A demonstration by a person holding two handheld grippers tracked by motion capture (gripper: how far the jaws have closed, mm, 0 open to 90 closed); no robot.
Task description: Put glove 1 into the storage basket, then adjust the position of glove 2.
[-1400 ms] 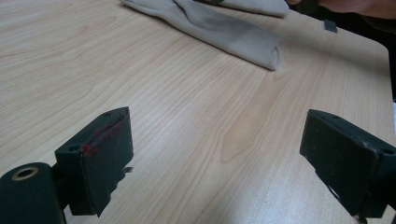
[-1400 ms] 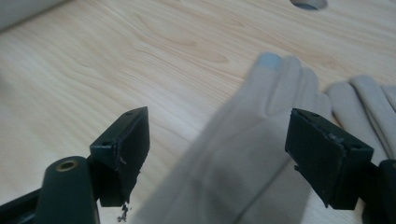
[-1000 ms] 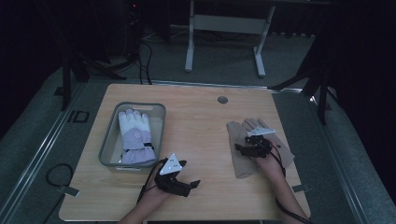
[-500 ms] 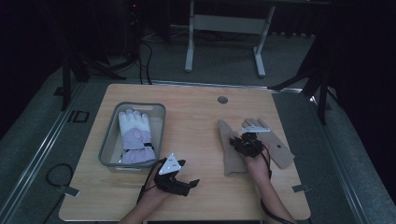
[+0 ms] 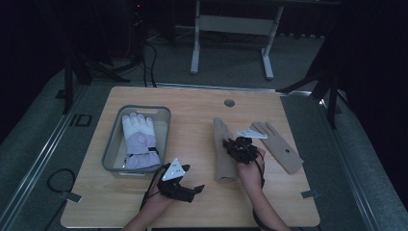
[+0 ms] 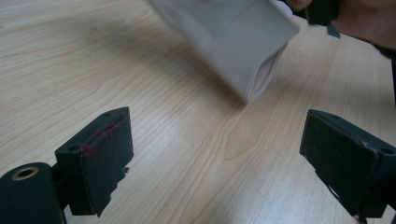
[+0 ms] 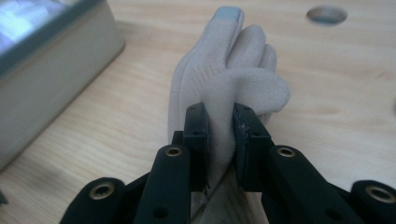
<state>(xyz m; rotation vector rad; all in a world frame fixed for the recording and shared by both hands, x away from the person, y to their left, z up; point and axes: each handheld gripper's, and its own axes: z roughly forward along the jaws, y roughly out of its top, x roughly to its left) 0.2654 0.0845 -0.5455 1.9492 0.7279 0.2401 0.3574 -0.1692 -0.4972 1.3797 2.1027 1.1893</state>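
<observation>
Beige glove [image 7: 224,93] sits mid-tabletop [image 5: 192,120], soft suede-looking fabric with a grey fingertip patch, and my right claw [image 7: 219,140] has just closed, pinching a fold of it between both pads. That hand comes in from the near edge, claw pointing away from me. A second beige glove [image 5: 279,144] lies flat just to its right. My left claw [image 6: 215,154] hovers low over bare woodgrain, jaws spread wide, nothing in them. A padded white glove [image 5: 139,139] rests in the grey bin [image 5: 163,113].

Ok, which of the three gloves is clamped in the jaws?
The beige glove left of its flat twin, pinched by the right gripper; the white glove sits in the tray.
</observation>
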